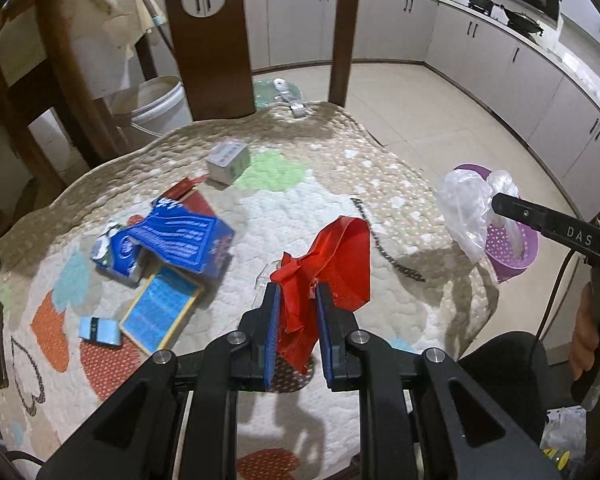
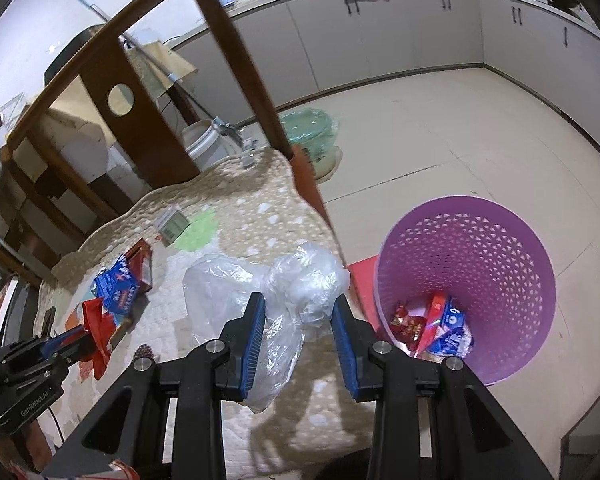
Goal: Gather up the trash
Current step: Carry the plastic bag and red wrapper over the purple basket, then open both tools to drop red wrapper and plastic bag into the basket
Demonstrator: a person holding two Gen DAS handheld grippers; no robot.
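My left gripper is shut on a crumpled red wrapper, lifted above the quilted table cover. Seen from the right wrist, the same left gripper and red wrapper are at the far left. My right gripper is shut on a clear plastic bag, held over the table's right edge beside the purple bin. From the left wrist, the clear bag hangs in front of the purple bin. The bin holds red and blue packets.
On the table lie a torn blue carton, a flat blue box, a small light blue pack, a grey-white box and a dark chain. A wooden chair stands behind the table. A white bucket and kitchen cabinets lie beyond.
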